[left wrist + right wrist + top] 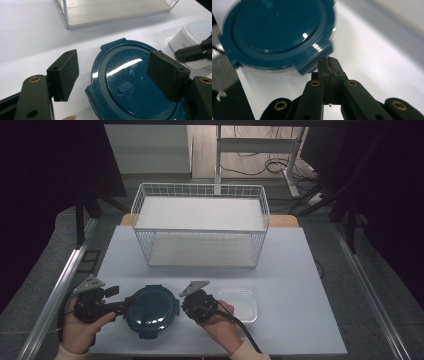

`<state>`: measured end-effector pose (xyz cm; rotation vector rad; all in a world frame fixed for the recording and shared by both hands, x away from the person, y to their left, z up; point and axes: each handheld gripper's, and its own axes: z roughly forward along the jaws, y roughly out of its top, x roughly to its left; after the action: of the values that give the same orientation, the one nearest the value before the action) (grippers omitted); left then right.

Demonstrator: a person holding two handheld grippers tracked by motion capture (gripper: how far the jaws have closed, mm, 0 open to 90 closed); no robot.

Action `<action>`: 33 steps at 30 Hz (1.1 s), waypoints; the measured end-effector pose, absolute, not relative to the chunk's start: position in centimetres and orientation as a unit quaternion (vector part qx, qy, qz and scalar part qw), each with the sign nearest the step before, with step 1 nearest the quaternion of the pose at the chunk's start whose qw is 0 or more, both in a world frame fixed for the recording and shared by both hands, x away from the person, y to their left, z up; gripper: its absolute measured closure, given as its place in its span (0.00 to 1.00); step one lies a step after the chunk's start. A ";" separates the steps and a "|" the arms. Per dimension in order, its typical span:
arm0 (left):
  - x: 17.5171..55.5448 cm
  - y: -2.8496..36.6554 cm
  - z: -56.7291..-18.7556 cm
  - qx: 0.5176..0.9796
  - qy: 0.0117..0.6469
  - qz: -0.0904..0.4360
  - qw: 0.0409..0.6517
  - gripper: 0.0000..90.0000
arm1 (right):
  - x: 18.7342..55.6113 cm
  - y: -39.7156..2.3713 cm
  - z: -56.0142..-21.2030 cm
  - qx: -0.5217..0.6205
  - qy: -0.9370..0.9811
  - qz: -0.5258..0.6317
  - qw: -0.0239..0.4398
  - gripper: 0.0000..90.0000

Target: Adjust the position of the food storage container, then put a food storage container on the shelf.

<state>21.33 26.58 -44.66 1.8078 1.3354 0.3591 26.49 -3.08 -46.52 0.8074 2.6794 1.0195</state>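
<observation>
Near the bench's (pixel 300 270) front edge, left of centre: a round dark-teal lidded container (pixel 151 310) with latch tabs round its rim, lid on. At its left side, the left gripper (pixel 116 306), held in a hand at the front-left corner, jaws spread wide and released; in the left gripper view the two black pads (pixel 65 75) flank the lid with nothing pinched between them, one pad over bare bench, the other over the lid's right half. At the container's right side, the right gripper (pixel 186 304), jaws clenched tight together, tips just beside a latch tab on the rim; in the right gripper view the shut tips (pixel 329 65) sit at the tab's corner, whether touching or just short cannot be told, with the picture blurred there. Further right, near the front edge, a small clear rectangular tub (pixel 240 304) with a white lid, untouched. At the back edge, a white two-tier wire rack (pixel 200 227), both shelves bare.

Step in hand, judging by this: working the latches on the teal lid, left gripper poised to steady the body, right one set to push or pry a tab. Next move calls for closing the left jaws on the rim for a firm hold, then a short, controlled nudge at the tab; too hard a push likely to slide the container across the smooth bench.
</observation>
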 end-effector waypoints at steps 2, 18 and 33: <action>21.3 26.7 -44.6 0.720 0.533 0.143 0.421 0.28 | 26.5 -3.8 -46.0 0.281 0.886 0.361 0.078 0.99; 21.4 26.9 -44.8 0.714 0.544 0.138 0.418 0.24 | 25.8 -5.2 -45.2 0.343 0.843 0.413 0.038 0.25; 20.9 27.5 -44.3 0.707 0.549 0.131 0.427 0.20 | 25.5 -4.5 -45.6 0.365 0.829 0.424 -0.005 0.16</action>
<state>20.86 27.53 -44.32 1.7652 1.3713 0.3285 25.52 -4.47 -45.62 1.1513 2.6126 1.3370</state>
